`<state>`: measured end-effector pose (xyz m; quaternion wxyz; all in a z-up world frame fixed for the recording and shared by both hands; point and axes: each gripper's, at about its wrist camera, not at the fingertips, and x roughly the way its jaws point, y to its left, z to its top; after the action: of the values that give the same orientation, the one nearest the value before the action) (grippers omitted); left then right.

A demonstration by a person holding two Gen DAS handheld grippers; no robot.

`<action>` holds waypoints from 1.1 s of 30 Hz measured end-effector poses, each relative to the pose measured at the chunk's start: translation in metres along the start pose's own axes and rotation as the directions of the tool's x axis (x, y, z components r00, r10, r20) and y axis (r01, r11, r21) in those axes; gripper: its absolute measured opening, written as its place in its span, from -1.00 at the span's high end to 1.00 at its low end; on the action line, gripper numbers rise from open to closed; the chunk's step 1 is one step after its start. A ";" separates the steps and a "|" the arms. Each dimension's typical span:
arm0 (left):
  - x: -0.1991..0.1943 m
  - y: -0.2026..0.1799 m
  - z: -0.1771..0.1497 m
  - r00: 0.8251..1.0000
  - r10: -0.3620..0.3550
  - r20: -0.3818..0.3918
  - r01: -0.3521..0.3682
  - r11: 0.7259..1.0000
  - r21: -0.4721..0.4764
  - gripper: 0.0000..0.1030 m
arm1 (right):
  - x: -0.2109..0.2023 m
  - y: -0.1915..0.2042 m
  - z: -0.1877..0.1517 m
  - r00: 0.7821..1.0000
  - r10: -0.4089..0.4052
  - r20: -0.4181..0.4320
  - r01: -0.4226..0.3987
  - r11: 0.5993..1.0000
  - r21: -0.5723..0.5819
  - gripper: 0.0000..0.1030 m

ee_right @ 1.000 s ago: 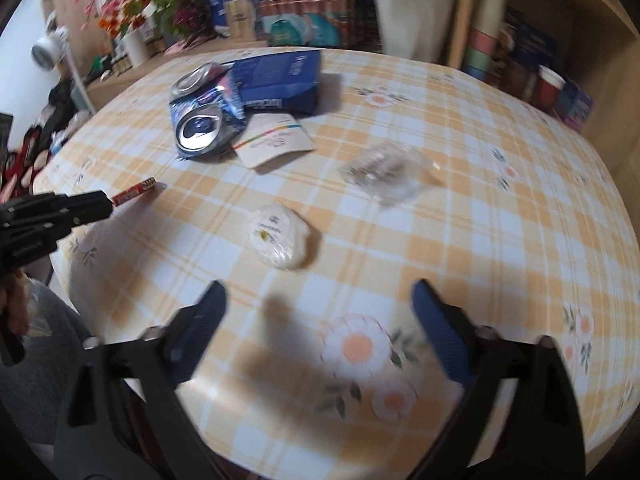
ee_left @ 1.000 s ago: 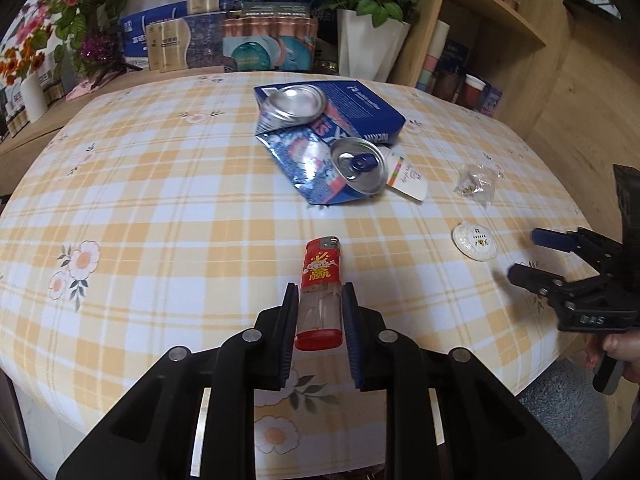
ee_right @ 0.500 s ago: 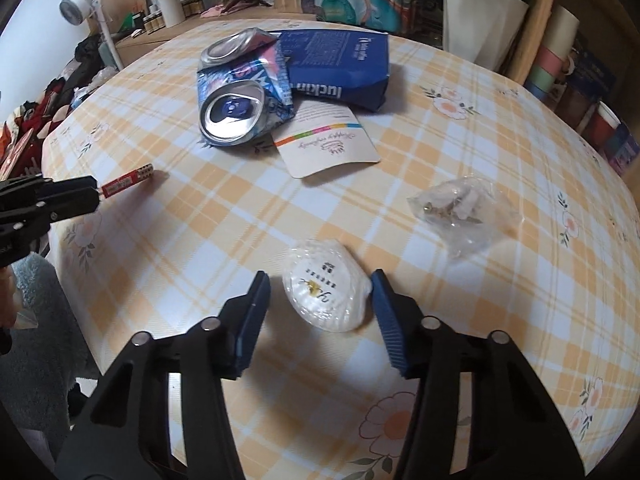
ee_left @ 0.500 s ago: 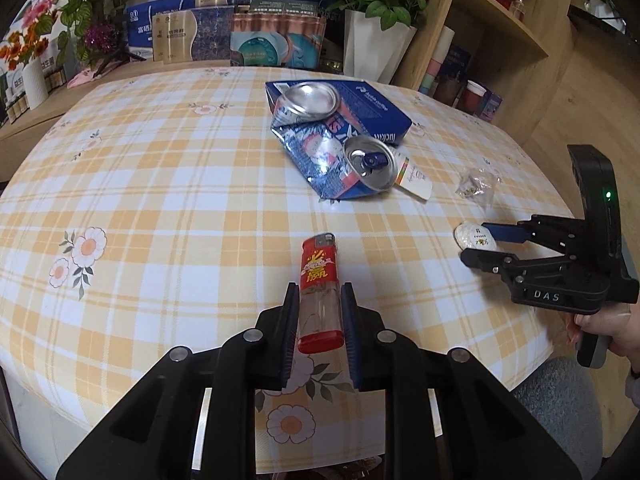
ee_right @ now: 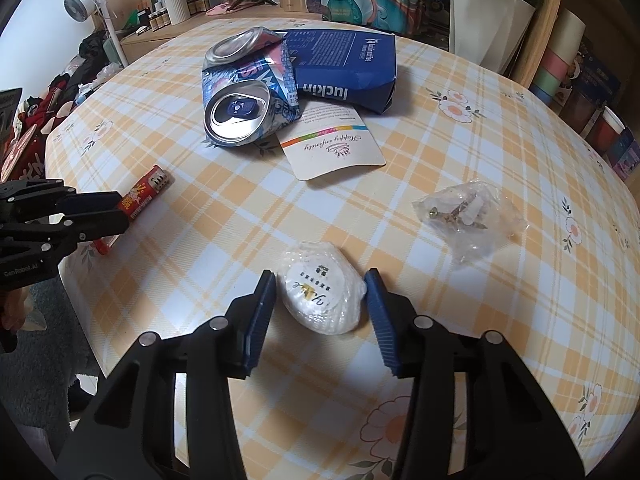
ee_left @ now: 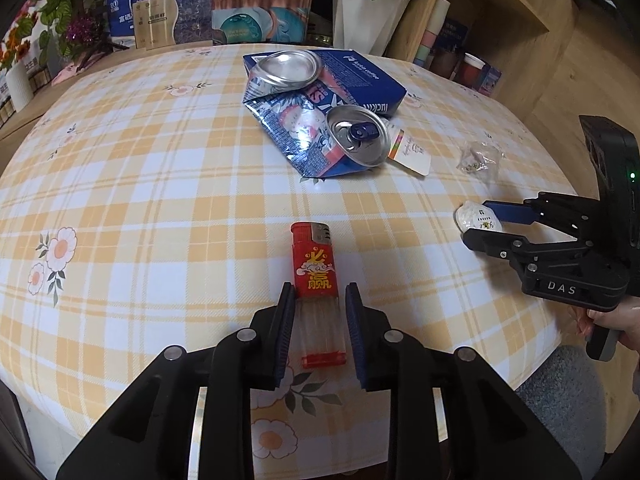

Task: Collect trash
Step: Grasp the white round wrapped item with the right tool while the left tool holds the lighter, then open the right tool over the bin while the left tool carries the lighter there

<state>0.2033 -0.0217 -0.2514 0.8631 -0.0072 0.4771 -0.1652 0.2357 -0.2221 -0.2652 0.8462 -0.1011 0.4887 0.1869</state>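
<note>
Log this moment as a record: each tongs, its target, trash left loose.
Left tongs: flank the red plastic lighter lying on the checked table; jaws just opened slightly, contact unclear
Right tongs: just closed in around the white shell-shaped packet, not pressing yet
Loose trash: crushed blue can, blue coffee box, white card, clear bag of screws

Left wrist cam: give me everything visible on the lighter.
The lighter is a slim disposable: red printed sleeve with gold characters, metal hood and red cap at the far end, clear plastic tank, red base nearest the camera. It lies flat on the checked tablecloth near the table's edge, lengthwise between the fingers of the left gripper, whose jaws have just been opening; whether the pads touch it is unclear.
</note>
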 end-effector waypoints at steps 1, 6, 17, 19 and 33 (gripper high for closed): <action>0.001 -0.001 0.001 1.000 0.003 0.000 -0.003 1.000 0.004 0.48 | 0.000 0.000 0.000 1.000 0.000 0.000 0.000 1.000 0.002 0.07; 0.005 -0.006 0.007 1.000 0.007 0.001 -0.007 1.000 0.009 0.40 | -0.001 0.001 -0.001 1.000 0.001 0.007 -0.001 1.000 0.016 0.11; -0.009 -0.004 0.010 0.999 -0.005 0.037 0.004 1.000 0.013 0.57 | -0.031 0.005 -0.018 0.996 0.026 0.088 -0.035 0.994 0.101 0.12; -0.023 -0.004 0.010 0.998 -0.010 0.061 0.009 1.000 0.007 0.58 | -0.042 0.007 -0.022 0.994 0.034 0.108 -0.047 0.992 0.118 0.12; -0.140 -0.019 -0.027 0.973 -0.102 0.208 0.112 0.993 -0.038 0.58 | -0.114 0.056 -0.060 0.968 0.063 0.241 -0.099 0.985 0.141 0.12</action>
<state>0.1071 0.0050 -0.1476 0.8972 -0.0715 0.3882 -0.1980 0.1136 -0.2171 -0.1961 0.8951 0.0067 0.4013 0.1942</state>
